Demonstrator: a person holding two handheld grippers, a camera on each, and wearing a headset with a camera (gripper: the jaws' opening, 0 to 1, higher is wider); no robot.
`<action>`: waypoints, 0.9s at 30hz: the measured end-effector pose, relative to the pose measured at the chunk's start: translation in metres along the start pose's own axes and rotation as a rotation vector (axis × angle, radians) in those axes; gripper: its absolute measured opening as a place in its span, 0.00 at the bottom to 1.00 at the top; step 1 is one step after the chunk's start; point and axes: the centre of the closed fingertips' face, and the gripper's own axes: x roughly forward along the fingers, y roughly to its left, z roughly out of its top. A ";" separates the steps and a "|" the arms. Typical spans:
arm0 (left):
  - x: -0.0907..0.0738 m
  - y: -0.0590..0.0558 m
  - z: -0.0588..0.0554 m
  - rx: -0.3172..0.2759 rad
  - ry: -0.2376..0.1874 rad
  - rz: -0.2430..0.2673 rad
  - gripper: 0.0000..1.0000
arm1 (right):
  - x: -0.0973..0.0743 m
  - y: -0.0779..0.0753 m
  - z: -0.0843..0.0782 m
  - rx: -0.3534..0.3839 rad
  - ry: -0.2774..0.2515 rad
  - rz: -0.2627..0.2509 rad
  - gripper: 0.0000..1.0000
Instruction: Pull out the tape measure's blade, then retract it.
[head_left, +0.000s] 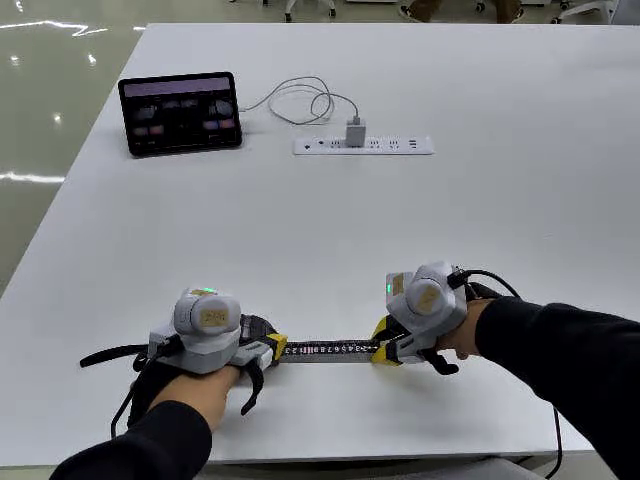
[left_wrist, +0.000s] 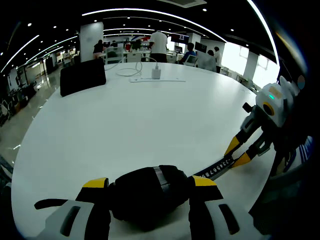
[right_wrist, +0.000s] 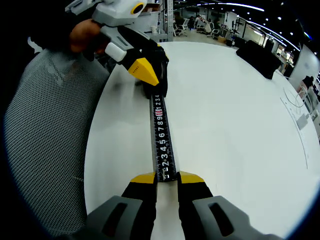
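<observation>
My left gripper is shut on the black tape measure case near the table's front edge. The dark blade, printed with white numbers, stretches flat over the table from the case to my right gripper. That gripper's yellow-tipped jaws are shut on the blade's end. In the right gripper view the left gripper shows at the top; in the left gripper view the right gripper shows at the right.
A black tablet stands at the back left of the white table. A white power strip with a charger and looped cable lies behind the middle. People stand far off in the room.
</observation>
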 end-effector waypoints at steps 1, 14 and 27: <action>0.000 0.000 0.000 0.000 0.000 0.000 0.59 | 0.000 0.000 0.001 0.000 0.000 0.000 0.11; 0.000 0.000 0.000 -0.001 0.000 0.000 0.59 | 0.005 0.000 0.006 0.011 -0.007 -0.004 0.11; 0.000 0.000 0.000 -0.001 -0.001 0.000 0.59 | 0.008 0.000 0.012 0.016 -0.007 -0.004 0.11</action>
